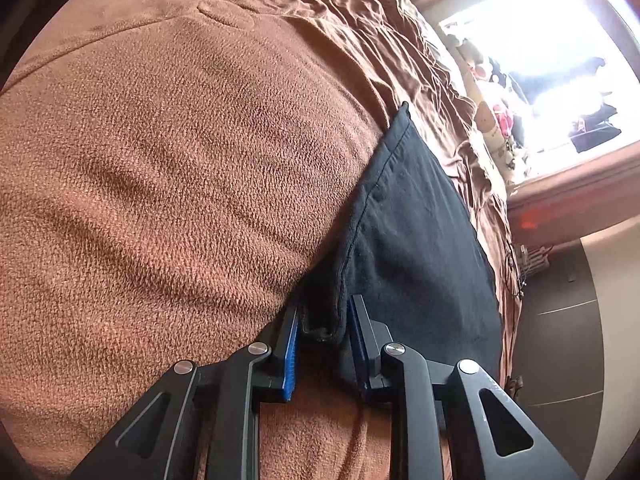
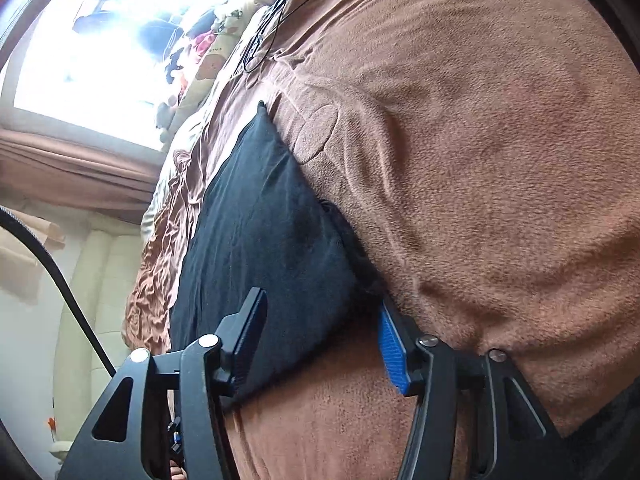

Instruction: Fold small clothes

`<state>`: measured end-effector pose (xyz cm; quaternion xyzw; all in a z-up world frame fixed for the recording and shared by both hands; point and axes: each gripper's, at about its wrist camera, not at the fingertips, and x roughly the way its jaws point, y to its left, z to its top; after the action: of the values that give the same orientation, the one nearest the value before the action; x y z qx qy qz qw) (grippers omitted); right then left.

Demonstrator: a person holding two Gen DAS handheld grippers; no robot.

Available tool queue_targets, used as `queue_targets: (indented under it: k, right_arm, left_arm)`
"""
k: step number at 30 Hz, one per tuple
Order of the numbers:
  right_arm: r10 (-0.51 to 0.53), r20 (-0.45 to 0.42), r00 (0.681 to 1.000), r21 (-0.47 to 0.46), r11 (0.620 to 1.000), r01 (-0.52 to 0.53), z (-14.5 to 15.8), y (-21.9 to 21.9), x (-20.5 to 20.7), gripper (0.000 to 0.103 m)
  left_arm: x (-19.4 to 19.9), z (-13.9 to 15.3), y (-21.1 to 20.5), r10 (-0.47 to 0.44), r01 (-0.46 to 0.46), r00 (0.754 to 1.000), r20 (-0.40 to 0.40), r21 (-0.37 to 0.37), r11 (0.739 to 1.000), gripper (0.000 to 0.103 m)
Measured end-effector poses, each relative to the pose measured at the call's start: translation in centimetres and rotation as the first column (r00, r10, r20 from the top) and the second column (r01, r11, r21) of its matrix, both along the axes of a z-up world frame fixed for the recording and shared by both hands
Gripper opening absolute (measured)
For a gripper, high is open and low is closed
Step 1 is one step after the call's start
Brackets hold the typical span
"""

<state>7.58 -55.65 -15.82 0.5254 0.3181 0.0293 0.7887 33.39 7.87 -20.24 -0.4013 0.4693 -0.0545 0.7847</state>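
Left gripper (image 1: pixel 322 334): nearest the lens, my two pads sit either side of a bunched corner of the black cloth (image 1: pixel 416 240); a gap shows on both sides, so I judge it not yet clamped.
Cloth: lies flat on the brown blanket (image 1: pixel 168 168) over the bed, its hemmed edge running away from me.
Right gripper (image 2: pixel 322 340): fingers wide apart, straddling the near edge of the cloth (image 2: pixel 260 220), one pad above it and the blue one against the blanket (image 2: pixel 480 160).
Risk: closing now may pinch the fuzzy blanket along with the cloth, dragging both; a shallow bite on the hem could slip mid-fold.
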Motion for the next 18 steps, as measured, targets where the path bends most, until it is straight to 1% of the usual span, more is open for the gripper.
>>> queue_targets:
  k: [1,2,3,4,5,6,7,10,14,18]
  right_arm:
    - [0.0,0.0,1.0,-0.003,1.0,0.0,-0.1,0.0,0.3,0.044]
    - [-0.001,-0.001,1.0,-0.003,1.0,0.001,-0.1,-0.1,0.7,0.039]
    - [0.002,0.003,1.0,-0.007,1.0,-0.002,-0.1,-0.1,1.0,0.033]
    - [0.006,0.004,1.0,-0.021,1.0,-0.006,0.0,-0.1,1.3,0.028]
    - [0.011,-0.004,1.0,-0.041,0.999,-0.011,0.0,-0.1,1.7,0.014]
    - [0.016,-0.014,1.0,-0.055,0.998,-0.017,0.1,-0.2,1.9,0.005]
    - [0.019,-0.013,1.0,-0.061,0.998,-0.02,0.3,0.0,2.0,0.004]
    - [0.032,0.005,0.999,-0.11,0.993,-0.031,1.7,0.3,2.0,0.002]
    - [0.058,0.036,0.998,-0.127,0.991,-0.053,3.4,0.3,1.7,0.001]
    - [0.091,0.065,0.994,-0.142,0.986,-0.081,4.5,0.4,1.2,0.001]
  left_arm:
    - [0.1,-0.1,0.1,0.004,-0.004,1.0,0.002,-0.004,1.0,0.025]
    - [0.1,-0.1,0.2,0.006,-0.006,1.0,0.005,-0.003,1.0,0.023]
    - [0.2,-0.1,0.1,0.004,-0.004,1.0,0.007,0.005,1.0,0.02]
    - [0.3,-0.1,0.0,0.0,-0.001,1.0,0.008,0.018,1.0,0.015]
    - [0.4,0.0,0.0,0.001,-0.001,1.0,0.007,0.026,1.0,0.012]
    - [0.4,0.1,0.0,0.004,-0.005,1.0,0.008,0.025,1.0,0.011]
    - [0.4,0.4,-0.1,0.006,-0.006,1.0,0.012,0.03,1.0,0.01]
    - [0.0,1.7,-0.2,-0.003,0.0,0.999,0.041,0.072,0.997,0.008]
    - [-0.6,3.2,0.4,0.007,-0.011,0.996,0.084,0.039,0.999,0.007]
    - [-1.1,4.7,0.3,-0.006,0.002,0.994,0.112,0.04,0.999,0.007]
